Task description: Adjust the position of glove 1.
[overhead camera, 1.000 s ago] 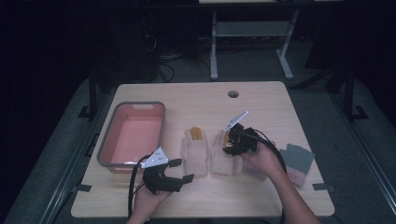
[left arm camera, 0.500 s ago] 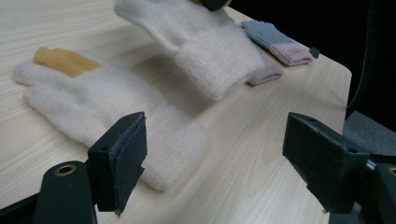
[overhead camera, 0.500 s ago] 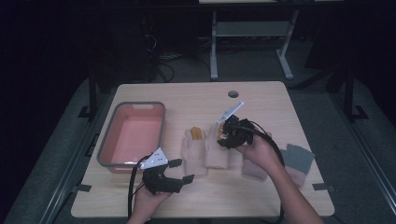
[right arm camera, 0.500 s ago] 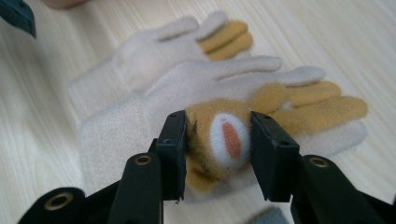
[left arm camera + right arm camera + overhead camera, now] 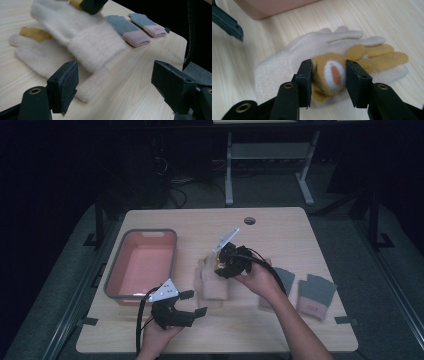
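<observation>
Midway, the right gripper (image 5: 328, 75) gripped a cream glove (image 5: 214, 279) above its mate (image 5: 47, 60) at tabletop (image 5: 280, 227) centre; the left gripper (image 5: 186, 304) waited open at 7 o'clock; the bin (image 5: 116, 287) held nothing.

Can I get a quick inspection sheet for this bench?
Surface: wooden table, one round hole near the far edge.
Job's things: cream glove carried by its yellow patch; second cream glove flat beneath.
Clutter: pink bin; two grey-and-pink gloves on the right.
Grippers: right tool shut on the patch, lifted; left tool open, holding nothing.
Cables: black cable trailing from the left tool.
Surroundings: dark room, table legs behind.
</observation>
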{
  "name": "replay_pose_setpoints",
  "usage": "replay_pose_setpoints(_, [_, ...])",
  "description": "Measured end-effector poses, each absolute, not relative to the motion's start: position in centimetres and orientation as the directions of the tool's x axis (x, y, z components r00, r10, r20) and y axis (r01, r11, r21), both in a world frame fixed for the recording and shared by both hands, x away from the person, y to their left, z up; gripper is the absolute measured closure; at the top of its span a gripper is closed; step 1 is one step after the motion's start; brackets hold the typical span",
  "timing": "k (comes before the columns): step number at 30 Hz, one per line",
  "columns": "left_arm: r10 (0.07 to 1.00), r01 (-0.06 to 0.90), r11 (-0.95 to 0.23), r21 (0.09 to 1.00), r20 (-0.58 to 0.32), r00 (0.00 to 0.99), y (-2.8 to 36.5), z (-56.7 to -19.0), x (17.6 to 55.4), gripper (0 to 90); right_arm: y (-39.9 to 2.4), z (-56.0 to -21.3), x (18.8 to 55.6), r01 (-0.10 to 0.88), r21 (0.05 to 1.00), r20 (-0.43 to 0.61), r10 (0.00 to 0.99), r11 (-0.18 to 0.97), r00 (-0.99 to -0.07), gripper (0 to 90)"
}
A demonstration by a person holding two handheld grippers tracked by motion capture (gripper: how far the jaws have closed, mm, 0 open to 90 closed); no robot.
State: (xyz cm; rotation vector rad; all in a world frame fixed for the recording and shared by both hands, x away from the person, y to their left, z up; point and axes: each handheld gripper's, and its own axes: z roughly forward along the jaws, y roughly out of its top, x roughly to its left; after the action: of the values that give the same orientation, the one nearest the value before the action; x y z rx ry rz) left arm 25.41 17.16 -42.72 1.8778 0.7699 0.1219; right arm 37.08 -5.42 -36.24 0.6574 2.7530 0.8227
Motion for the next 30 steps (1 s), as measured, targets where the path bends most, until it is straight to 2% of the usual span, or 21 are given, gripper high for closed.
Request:
replay_pose_setpoints(15, [0.562,0.457,-0.259,0.851,-0.252,0.788,17.2,-42.8,25.4,21.6,-3.1,-37.6,37.8,0.304,0.549,-0.041,0.388,0.778,-0.921,58.1])
replay_pose_setpoints(22, [0.568,0.463,-0.258,0.848,-0.255,0.783,17.2,-42.8,25.5,21.6,-3.2,-38.6,38.3,0.304,0.544,-0.023,0.375,0.782,-0.927,57.3])
replay_pose_setpoints(30, [0.57,0.464,-0.264,0.846,-0.251,0.782,17.1,-43.1,25.7,21.6,-3.5,-41.0,38.6,0.346,0.529,0.028,0.391,0.775,-0.92,55.1])
